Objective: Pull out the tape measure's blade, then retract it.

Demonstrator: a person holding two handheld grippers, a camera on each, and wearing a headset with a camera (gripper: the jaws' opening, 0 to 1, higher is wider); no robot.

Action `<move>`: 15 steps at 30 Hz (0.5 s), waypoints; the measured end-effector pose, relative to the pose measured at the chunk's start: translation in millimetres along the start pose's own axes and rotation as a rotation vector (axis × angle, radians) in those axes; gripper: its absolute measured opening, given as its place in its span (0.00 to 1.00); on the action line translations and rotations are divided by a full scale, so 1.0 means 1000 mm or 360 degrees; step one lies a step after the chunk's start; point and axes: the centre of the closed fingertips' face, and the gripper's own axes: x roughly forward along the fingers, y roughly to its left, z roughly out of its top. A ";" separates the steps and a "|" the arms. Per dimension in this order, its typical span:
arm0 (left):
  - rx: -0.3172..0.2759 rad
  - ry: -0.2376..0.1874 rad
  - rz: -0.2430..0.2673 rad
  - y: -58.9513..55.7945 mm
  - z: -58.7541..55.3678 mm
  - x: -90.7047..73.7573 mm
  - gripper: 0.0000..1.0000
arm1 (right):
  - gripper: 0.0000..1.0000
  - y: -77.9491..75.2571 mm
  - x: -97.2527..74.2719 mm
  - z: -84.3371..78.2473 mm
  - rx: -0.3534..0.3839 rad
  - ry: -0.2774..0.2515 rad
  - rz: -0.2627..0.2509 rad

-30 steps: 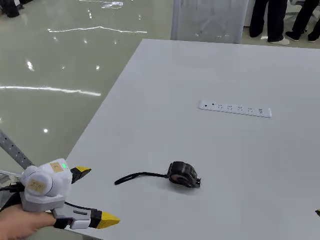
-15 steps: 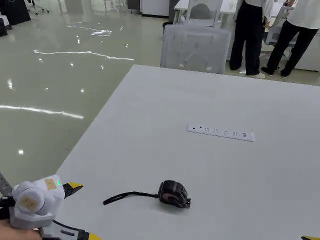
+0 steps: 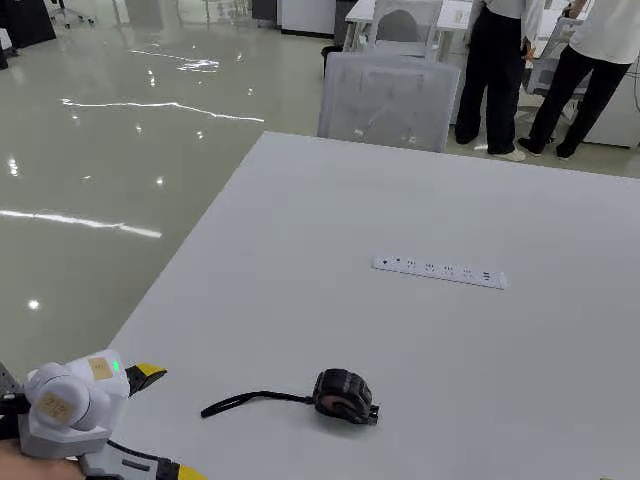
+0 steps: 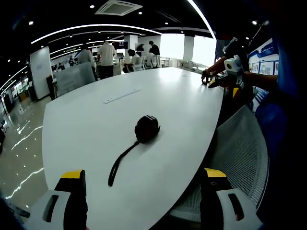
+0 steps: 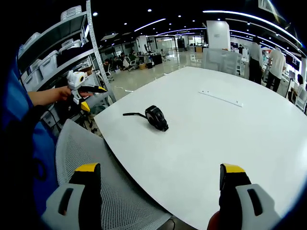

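— Where's the tape measure [image 3: 345, 396]?

— Lying on the white table [image 3: 400, 190], close to the near edge and towards its left corner. Its black strap [image 3: 250, 402] trails flat across the top towards the left edge and stops short of it.

— Anything crowding it?

— No. Bare tabletop lies on every side. The power strip [image 3: 438, 271] is well apart, further up the middle. A grey chair [image 3: 388, 100] stands at the far end, with people [image 3: 510, 60] standing beyond it.

— And the tongs?

— The left gripper [image 3: 168, 422] is off the table's left corner in the head view. Its yellow-tipped jaws are spread wide with nothing between them. The right gripper [image 5: 160, 187] is also wide and empty, back from the near edge.

— What do the gripper views add?

— Both look across the near edge with a mesh chair [image 5: 96, 163] just beneath it, pushed up against the table. The left gripper view has the right gripper off to its right, beside the table's rim, in a hand with a blue sleeve. The right gripper view has the left gripper at its left, in front of a shelving rack [image 5: 72, 43]. From both, the tape measure is well ahead of the jaws and touches neither pair.
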 end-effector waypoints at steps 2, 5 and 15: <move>0.0006 0.0000 0.0003 0.001 0.002 0.002 0.96 | 1.00 -0.001 0.002 -0.001 -0.0009 0.0008 0.0009; 0.0008 -0.0001 0.0003 0.001 0.005 0.003 0.96 | 1.00 -0.002 0.004 -0.002 -0.0017 0.0019 0.0021; 0.0019 0.0019 0.0012 0.003 0.006 0.010 0.95 | 0.99 -0.008 0.014 -0.007 -0.0038 0.0056 0.0056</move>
